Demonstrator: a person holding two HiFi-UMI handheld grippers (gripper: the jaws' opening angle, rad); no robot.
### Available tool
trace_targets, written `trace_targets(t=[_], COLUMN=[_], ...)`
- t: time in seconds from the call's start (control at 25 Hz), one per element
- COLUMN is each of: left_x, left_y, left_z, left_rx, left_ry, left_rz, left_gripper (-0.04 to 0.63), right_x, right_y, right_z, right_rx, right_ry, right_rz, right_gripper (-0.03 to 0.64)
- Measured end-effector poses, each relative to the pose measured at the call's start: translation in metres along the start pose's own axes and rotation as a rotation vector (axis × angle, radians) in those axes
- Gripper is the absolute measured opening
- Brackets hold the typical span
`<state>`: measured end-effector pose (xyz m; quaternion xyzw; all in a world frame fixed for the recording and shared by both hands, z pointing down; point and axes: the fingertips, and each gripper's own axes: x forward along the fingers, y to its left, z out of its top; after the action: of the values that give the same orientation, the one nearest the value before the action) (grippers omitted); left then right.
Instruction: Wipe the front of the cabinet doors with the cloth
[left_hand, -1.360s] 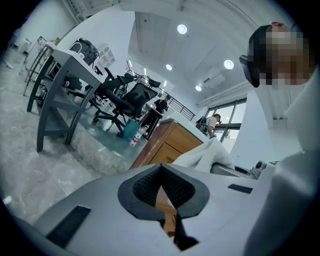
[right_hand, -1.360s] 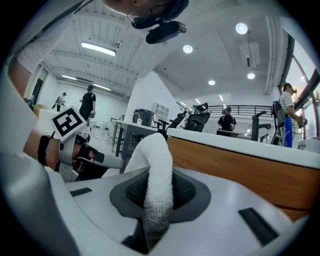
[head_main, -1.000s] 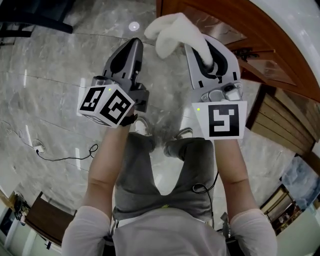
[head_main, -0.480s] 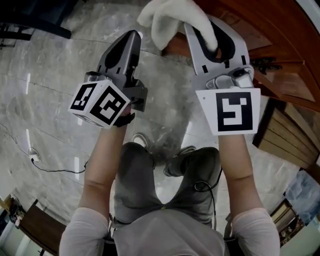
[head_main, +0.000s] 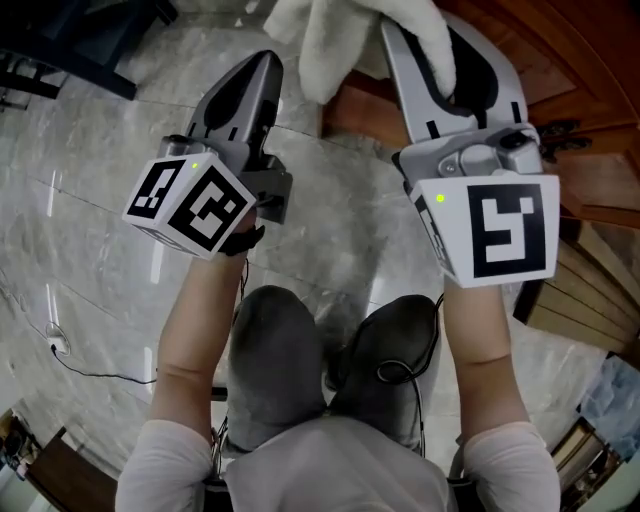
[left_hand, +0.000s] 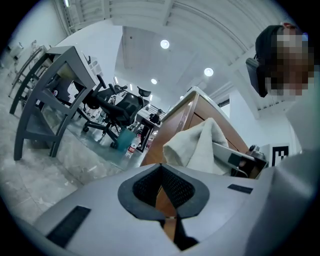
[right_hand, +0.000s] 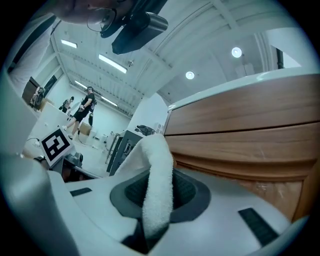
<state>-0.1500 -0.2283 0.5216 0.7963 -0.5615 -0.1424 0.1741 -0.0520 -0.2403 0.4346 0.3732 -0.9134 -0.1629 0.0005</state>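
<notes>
My right gripper (head_main: 425, 40) is shut on a white terry cloth (head_main: 335, 35), which bunches up over its tips at the top of the head view. In the right gripper view the cloth (right_hand: 159, 185) runs up between the jaws, close in front of the brown wooden cabinet doors (right_hand: 245, 125). The cabinet (head_main: 560, 70) fills the upper right of the head view. To the left of the cloth, my left gripper (head_main: 263, 65) is held up with its jaws together and nothing between them. The left gripper view shows the cloth (left_hand: 200, 147) to its right and the cabinet's corner (left_hand: 175, 122) beyond.
Below lies a glossy grey marble floor (head_main: 90, 160), with a cable (head_main: 90, 372) at the lower left. The person's grey-trousered legs (head_main: 330, 370) are under the arms. A grey table frame (left_hand: 47, 95) and black office chairs (left_hand: 115, 107) stand far left.
Both grippers have risen and come closer to the cabinet, the right one more. The cloth has gone with it to the top of the head view.
</notes>
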Motion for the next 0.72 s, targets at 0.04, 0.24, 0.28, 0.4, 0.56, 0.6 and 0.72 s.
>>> trace_targets(t=[0.04,0.24,0.28,0.4,0.56,0.6,0.72], left_x=[0.000,0.002,0.003,0.006,0.005,0.005,0.003], left_y=[-0.002,-0.011,-0.013,-0.021,-0.023,-0.023,-0.021], left_z=[0.000,-0.001,-0.002,-0.005,0.000,0.001,0.003], left_rx=[0.002,0.001,-0.001,0.005,0.012,0.015,0.011], left_ry=[-0.005,-0.023,-0.026,-0.025,-0.030,-0.030,-0.034], left_rz=[-0.005,-0.019,-0.020,-0.030,-0.034,-0.034,-0.030], left_gripper=[0.017,0.017,0.017,0.017,0.017,0.017,0.017], right_x=[-0.001,-0.007,-0.007,-0.009,-0.011,-0.012,-0.017], right_y=[0.000,-0.008,-0.011,-0.018,-0.026,-0.028,-0.032], right_z=[0.002,0.005,0.004,0.002,0.007,0.008,0.010], right_rx=[-0.004,-0.006,-0.006,-0.002,0.001,0.000,-0.006], right_ry=[-0.002,0.019,0.026,0.031,0.013,0.010,0.007], right_rz=[-0.001,-0.007,-0.007,-0.018,-0.034,-0.037,-0.046], right_gripper=[0.081,0.081,0.081,0.081,0.081,0.081,0.081])
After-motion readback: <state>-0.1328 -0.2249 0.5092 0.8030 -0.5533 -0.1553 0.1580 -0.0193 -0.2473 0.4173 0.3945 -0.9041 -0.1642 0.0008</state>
